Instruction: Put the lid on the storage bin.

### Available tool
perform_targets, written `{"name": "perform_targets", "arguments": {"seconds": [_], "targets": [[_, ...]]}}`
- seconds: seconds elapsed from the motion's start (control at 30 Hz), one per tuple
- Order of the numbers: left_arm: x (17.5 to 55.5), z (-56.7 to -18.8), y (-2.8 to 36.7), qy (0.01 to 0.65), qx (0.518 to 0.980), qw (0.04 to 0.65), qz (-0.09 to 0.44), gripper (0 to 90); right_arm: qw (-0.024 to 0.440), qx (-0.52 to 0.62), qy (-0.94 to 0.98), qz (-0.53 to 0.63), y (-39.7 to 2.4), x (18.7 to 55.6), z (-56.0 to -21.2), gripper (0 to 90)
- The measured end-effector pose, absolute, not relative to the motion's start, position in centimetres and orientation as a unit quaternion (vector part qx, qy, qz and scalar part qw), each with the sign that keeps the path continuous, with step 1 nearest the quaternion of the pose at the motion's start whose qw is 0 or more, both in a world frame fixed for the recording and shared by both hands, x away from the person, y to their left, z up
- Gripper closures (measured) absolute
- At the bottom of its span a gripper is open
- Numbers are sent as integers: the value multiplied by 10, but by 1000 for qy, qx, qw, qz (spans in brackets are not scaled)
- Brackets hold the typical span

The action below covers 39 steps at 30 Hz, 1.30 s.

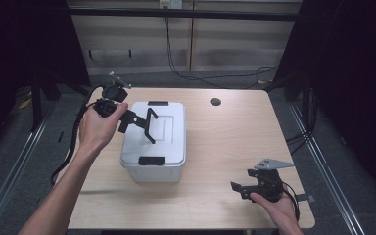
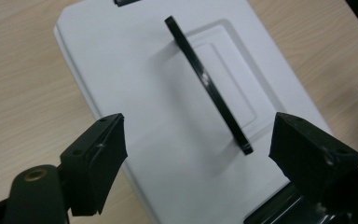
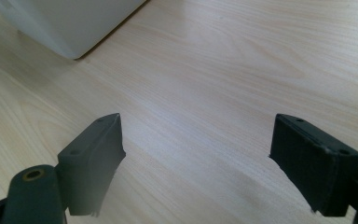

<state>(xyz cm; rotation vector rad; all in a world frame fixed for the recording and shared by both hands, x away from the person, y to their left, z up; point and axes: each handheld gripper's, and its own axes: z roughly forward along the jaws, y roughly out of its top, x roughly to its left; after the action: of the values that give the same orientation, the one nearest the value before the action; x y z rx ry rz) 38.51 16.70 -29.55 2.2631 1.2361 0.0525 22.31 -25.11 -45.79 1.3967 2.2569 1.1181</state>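
Note:
A white plastic box (image 1: pixel 169 132) with a lid (image 2: pixel 130 79) stands left of the table's middle. Its thin black handle (image 2: pixel 207 84) is raised upright on the lid (image 1: pixel 150 125). Black latches sit at the near end (image 1: pixel 152 160) and the far end (image 1: pixel 157 103). My left gripper (image 1: pixel 132 121) hovers over the lid's left side, open, its jaws wide apart with the handle ahead between them (image 2: pixel 198 135). My right gripper (image 1: pixel 240 183) rests low at the table's front right, open over bare wood (image 3: pixel 198 135). A corner of the box (image 3: pixel 65 23) shows beyond it.
The light wooden table (image 1: pixel 225 142) has a round cable hole (image 1: pixel 215 102) at the back. Black cables (image 1: pixel 210 76) lie on the floor behind it. Metal rails (image 1: pixel 323 161) run along both sides. Dark curtains close in left and right.

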Motion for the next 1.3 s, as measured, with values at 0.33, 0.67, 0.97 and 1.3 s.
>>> {"name": "perform_targets", "arguments": {"seconds": [0.33, 0.67, 0.97, 1.3], "targets": [[370, -307, 190, 439, 848, 296, 29, 182, 132, 481, 777, 385, -252, 223, -458, 165], [353, -326, 220, 429, 844, 322, 15, 174, 132, 485, 775, 383, -252, 222, -458, 165], [340, -343, 244, 433, 839, 327, 25, 174, 132, 485, 774, 384, -252, 222, -458, 166], [322, -371, 271, 459, 812, 358, 32, 173, 133, 488, 772, 385, -252, 222, -458, 165]]}}
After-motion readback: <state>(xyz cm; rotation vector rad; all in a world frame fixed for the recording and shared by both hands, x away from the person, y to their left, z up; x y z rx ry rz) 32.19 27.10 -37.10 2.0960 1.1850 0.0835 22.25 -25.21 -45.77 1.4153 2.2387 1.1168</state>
